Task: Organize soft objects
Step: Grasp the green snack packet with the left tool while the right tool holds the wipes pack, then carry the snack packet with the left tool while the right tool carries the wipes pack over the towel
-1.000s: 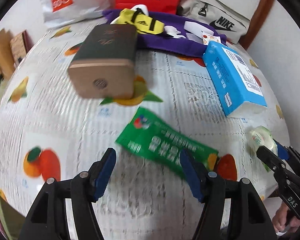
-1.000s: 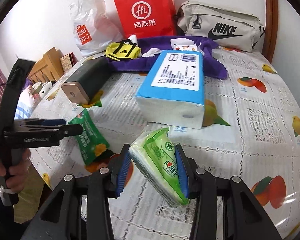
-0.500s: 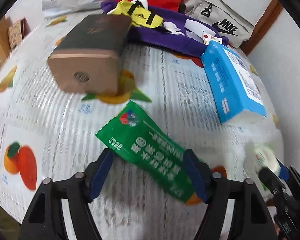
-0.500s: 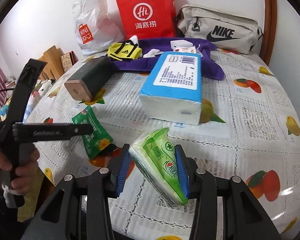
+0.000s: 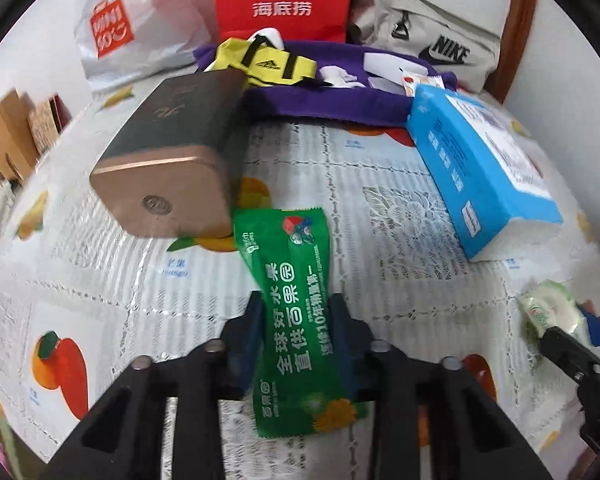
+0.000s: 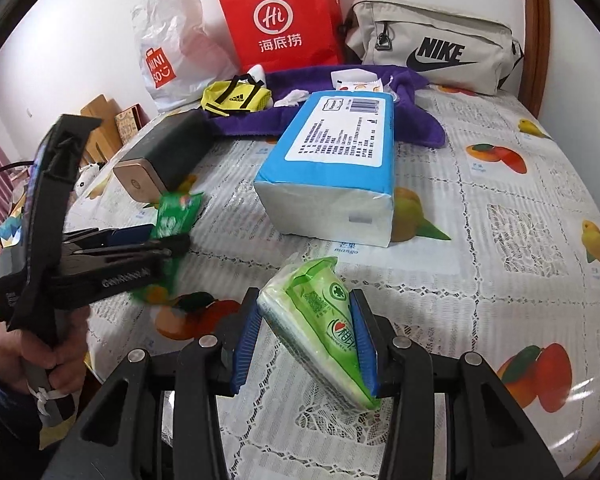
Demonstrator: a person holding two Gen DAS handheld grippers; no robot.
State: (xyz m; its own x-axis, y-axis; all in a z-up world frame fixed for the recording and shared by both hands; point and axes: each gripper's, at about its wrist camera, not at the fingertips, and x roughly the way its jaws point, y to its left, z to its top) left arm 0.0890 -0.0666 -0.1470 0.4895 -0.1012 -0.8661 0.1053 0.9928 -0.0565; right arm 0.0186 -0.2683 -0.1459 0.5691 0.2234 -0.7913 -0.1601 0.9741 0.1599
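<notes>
Green sachet (image 5: 296, 320) runs lengthwise between the left gripper (image 5: 296, 320) jaws, which are closing on it near the tablecloth (image 5: 380, 208) front edge; right gripper (image 6: 306, 334) clamps a tissue pack (image 6: 324, 320).

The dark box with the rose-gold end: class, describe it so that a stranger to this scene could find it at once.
Start at the red paper bag against the wall, then come forward past the purple cloth. The dark box lies on the fruit-print tablecloth, left of the blue tissue pack. Only it looks hard, with a rose-gold end.
</notes>
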